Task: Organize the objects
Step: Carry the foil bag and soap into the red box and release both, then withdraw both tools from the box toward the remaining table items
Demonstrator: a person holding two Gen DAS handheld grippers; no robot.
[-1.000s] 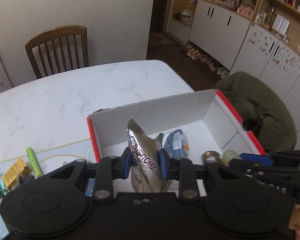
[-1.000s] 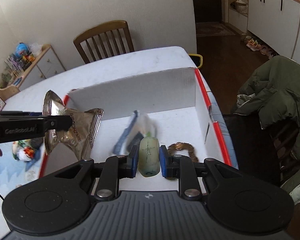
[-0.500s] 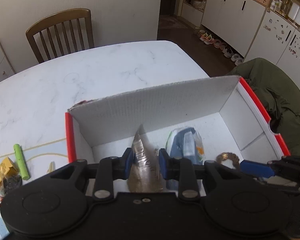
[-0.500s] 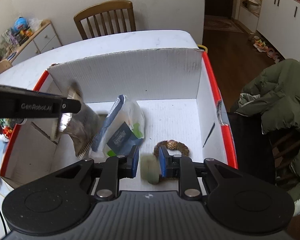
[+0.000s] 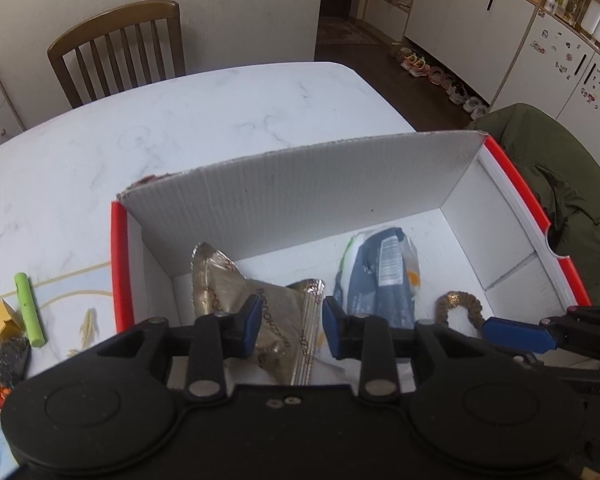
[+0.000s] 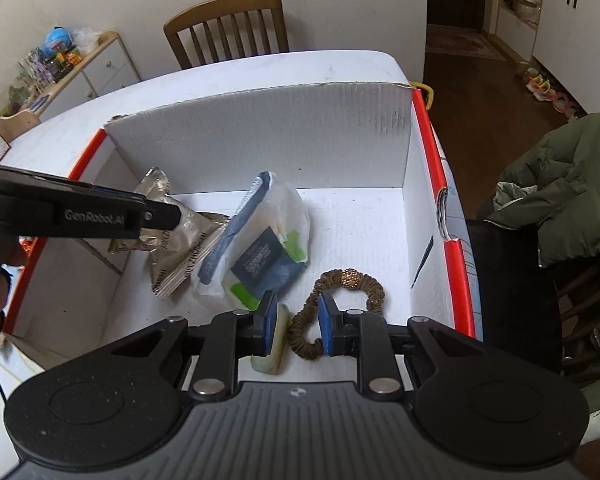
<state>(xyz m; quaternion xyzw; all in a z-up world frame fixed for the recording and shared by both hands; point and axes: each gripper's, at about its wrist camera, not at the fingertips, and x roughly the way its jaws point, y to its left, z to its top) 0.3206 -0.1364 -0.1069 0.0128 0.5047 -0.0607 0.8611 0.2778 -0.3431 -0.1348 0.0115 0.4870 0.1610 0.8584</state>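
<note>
We hold our left gripper [image 5: 287, 326] spread wide above the silver foil packet [image 5: 256, 312], which lies free on the floor of the cardboard box [image 5: 300, 184]. Our right gripper [image 6: 293, 322] is parted too, the pale green bar [image 6: 274, 342] beside its left finger, the brown scrunchie [image 6: 336, 308] between.

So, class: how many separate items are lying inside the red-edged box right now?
4. Foil packet at the left; clear bag of dark sachets in the middle; gold scrunchie at the front right; pale green bar beside it. More may be hidden under the tongs.
</note>
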